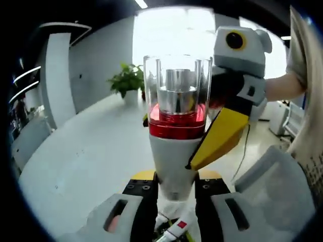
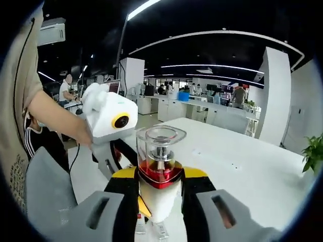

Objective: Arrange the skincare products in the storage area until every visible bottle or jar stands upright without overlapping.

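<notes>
White pump bottle w/ red band & clear cap (image 1: 176,126) upright, clamped by left gripper (image 1: 174,194) & right gripper (image 2: 159,194), above white counter (image 1: 91,151).

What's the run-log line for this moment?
left claw: shut on bottle | right claw: shut on bottle | bottle: upright, lifted above table | placed: no
</notes>
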`<state>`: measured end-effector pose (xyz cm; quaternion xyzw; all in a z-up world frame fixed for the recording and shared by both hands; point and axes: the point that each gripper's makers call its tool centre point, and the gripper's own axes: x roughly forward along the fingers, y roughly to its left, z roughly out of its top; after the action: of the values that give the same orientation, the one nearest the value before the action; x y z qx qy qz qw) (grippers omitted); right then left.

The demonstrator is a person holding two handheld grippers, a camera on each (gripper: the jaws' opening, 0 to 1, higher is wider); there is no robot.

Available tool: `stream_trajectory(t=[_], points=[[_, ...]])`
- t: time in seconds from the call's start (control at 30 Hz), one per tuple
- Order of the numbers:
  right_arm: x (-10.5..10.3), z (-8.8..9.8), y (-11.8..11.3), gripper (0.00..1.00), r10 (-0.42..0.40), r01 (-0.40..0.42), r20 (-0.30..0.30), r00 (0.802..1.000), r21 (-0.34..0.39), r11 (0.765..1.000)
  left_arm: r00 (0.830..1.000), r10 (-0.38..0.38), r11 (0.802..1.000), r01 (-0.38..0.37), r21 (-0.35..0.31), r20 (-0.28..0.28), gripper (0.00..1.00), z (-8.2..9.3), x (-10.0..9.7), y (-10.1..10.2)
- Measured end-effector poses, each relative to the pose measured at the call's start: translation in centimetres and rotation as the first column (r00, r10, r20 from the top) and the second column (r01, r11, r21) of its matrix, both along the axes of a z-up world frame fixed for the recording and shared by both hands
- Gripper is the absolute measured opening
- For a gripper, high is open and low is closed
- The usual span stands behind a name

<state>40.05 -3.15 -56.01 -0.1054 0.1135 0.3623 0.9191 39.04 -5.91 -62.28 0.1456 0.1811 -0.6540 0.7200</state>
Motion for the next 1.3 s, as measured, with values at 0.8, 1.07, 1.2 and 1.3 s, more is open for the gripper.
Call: stream_trajectory(t=[0.8, 1.07, 1.2, 1.3], points=[[5.0, -7.3, -1.7, 0.31, -0.074, 0.069, -0.071, 0.995, -0.069, 0.995, 0.999, 0.02, 0.996, -0.018, 0.084, -0.03, 0.24, -7.2, 4.9, -1.3], [5.8, -9.5, -2.1, 0.31, -0.092, 0.084, -0.089, 0.992, -0.084, 0.993, 0.999, 0.03, 0.994, -0.025, 0.109, -0.043, 0.24, -9.4, 5.6, -1.5], [6.0, -10.0, -2.3, 0.31, -0.101, 0.092, -0.095, 0.99, -0.099, 0.991, 0.999, 0.04, 0.993, -0.036, 0.116, -0.033, 0.24, -9.9, 5.9, -1.7], [6.2, -10.3, -2.4, 0.31, -0.102, 0.091, -0.096, 0.99, -0.109, 0.99, 0.998, 0.043, 0.993, -0.038, 0.114, -0.041, 0.24, -10.3, 6.0, -1.8]])
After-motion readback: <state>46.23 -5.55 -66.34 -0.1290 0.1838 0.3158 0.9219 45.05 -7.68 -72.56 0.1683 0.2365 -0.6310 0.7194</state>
